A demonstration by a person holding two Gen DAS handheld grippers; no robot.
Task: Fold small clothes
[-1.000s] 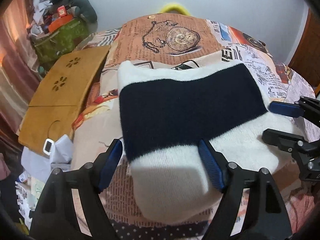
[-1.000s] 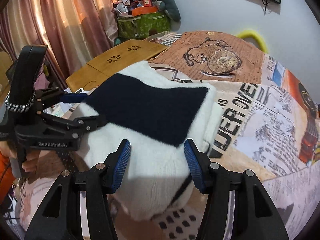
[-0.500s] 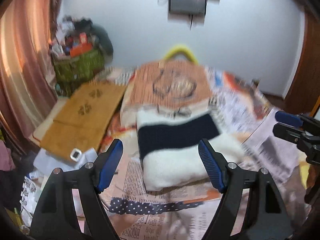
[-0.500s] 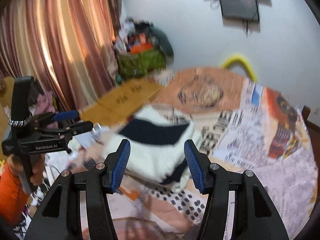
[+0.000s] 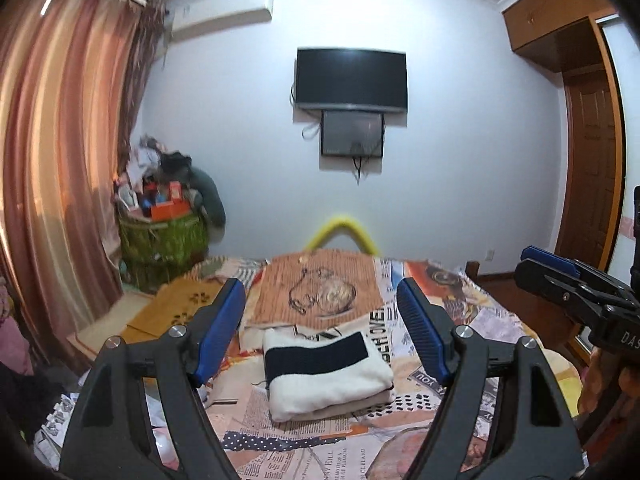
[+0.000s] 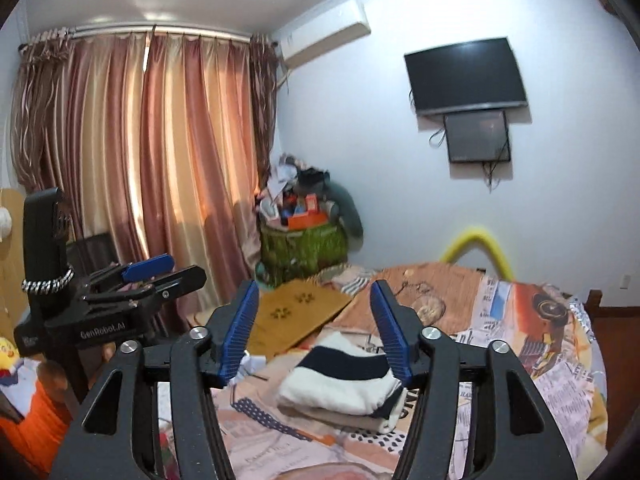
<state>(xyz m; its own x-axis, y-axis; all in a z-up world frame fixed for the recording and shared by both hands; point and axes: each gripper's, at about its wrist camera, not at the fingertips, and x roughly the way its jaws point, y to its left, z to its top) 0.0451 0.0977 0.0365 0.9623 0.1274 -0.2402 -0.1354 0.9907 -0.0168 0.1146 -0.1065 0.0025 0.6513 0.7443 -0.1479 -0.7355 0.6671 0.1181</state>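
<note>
A folded white knit garment with a navy band lies on the bed with the newspaper-print cover; it also shows in the right wrist view. My left gripper is open and empty, held well back and above the garment. My right gripper is open and empty, also well back from it. The right gripper shows at the right edge of the left wrist view. The left gripper shows at the left of the right wrist view.
A wooden lap desk lies at the bed's left edge. A green basket piled with things stands in the corner by the curtains. A TV hangs on the far wall. A wooden door is at the right.
Both grippers have pulled far back and up from the folded garment, which stays lying on the bed. The views now take in the whole room.
</note>
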